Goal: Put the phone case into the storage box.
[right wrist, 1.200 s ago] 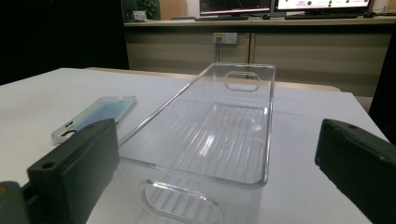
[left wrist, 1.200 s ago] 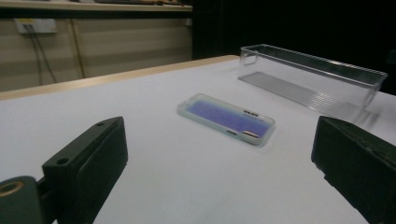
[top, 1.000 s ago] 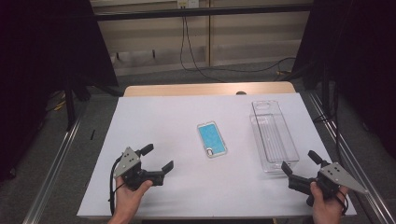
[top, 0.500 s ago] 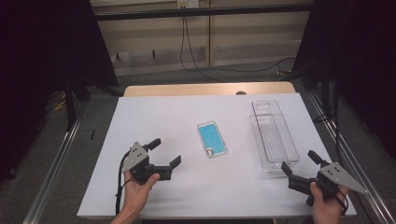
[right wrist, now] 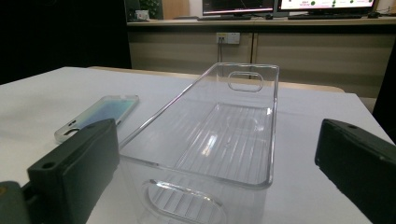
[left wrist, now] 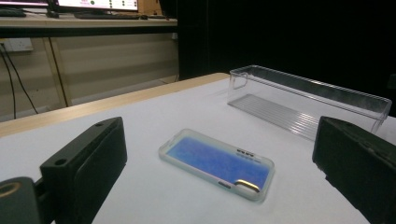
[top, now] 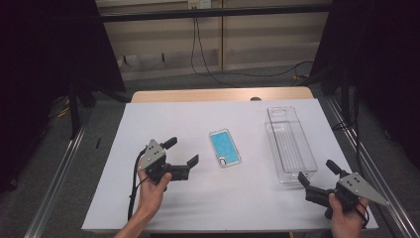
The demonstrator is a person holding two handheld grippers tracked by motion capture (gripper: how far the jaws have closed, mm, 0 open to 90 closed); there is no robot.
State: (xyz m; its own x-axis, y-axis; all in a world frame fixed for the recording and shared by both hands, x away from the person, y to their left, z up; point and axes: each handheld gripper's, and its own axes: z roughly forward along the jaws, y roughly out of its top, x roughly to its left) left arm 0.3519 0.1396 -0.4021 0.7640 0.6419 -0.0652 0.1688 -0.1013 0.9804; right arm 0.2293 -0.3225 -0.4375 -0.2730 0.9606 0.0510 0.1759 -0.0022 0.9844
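High view looks forward and down over the table [top: 163, 218]. Left gripper view faces the phone case [left wrist: 215, 161] closely; right gripper view faces the clear bin [right wrist: 219, 128]. All share both.

phone case [top: 225, 148]: 1 | clear bin [top: 290, 144]: 1 | gripper: 2, left gripper [top: 181, 152], right gripper [top: 317, 173]
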